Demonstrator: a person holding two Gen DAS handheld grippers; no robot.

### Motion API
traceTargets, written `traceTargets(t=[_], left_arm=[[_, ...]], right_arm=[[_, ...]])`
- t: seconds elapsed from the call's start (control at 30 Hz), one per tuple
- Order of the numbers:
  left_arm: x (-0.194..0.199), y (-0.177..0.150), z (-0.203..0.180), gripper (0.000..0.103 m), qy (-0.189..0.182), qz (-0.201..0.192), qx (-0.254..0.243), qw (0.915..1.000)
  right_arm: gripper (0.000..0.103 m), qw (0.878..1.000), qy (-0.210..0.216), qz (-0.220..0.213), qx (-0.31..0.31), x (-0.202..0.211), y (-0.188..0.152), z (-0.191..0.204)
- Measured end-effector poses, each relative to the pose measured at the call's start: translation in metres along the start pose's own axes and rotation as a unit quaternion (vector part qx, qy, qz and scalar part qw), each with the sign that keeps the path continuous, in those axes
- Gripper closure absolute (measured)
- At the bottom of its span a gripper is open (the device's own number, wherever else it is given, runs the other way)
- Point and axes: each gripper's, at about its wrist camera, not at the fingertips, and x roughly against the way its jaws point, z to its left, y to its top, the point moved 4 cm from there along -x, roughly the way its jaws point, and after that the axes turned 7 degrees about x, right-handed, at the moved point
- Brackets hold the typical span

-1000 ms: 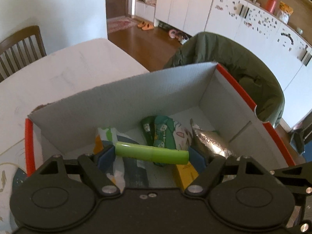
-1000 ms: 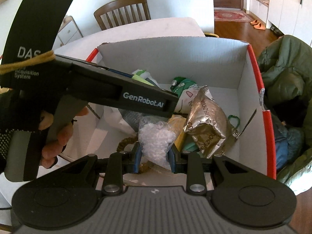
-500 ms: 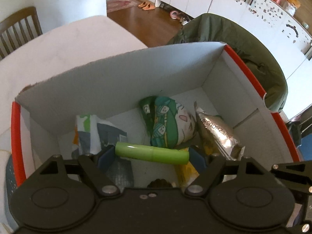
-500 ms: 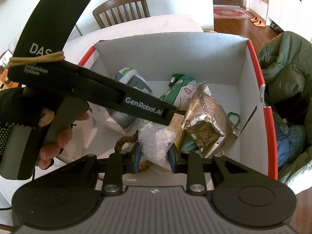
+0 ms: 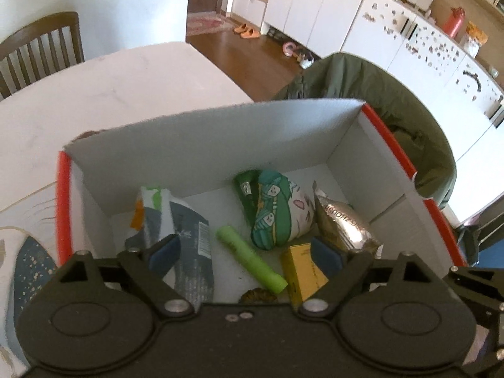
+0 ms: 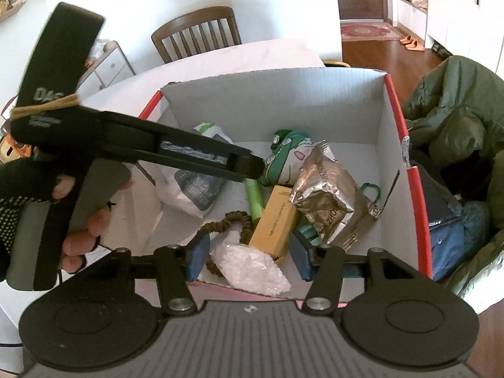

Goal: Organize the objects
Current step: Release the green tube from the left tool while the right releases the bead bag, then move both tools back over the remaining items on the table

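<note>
A white cardboard box (image 5: 201,145) with red edges stands on the table and holds several items. The green tube (image 5: 250,260) lies loose on the box floor, also seen as the green tube (image 6: 254,197) in the right wrist view. My left gripper (image 5: 244,256) hangs open above it, holding nothing. My right gripper (image 6: 247,260) is open over the box's near edge. The clear plastic bag (image 6: 250,267) lies free between and below its pads. A yellow box (image 6: 275,219), a silver foil pack (image 6: 324,192) and a green-white pouch (image 5: 277,211) lie beside them.
A person's gloved hand (image 6: 34,189) holds the left gripper's handle over the box's left side. A grey-white packet (image 5: 182,236) and a brown coiled band (image 6: 233,223) are in the box. A green jacket (image 6: 456,119) hangs at the right, a wooden chair (image 6: 195,31) behind the table.
Both grippers opened. The green tube dropped from the left gripper onto the box floor, and the clear bag fell out of the right gripper. Both grippers rose slightly.
</note>
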Motion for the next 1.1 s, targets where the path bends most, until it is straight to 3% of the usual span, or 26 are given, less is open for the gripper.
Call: traceTargets(t=[0.63,1.1], left_arm=[[0.098,-0.023,0.027,0.013,-0.008,-0.096,0.032,0.9949],[0.164,-0.052,0.106,0.013,-0.011,-0.133,0.062,0.9891]], right_arm=[[0.048,0.999,0.003,-0.044,0.007,0.032,0.002,0.032],[0.045,0.996,0.005,-0.082,0.020,0.039,0.026,0.108]])
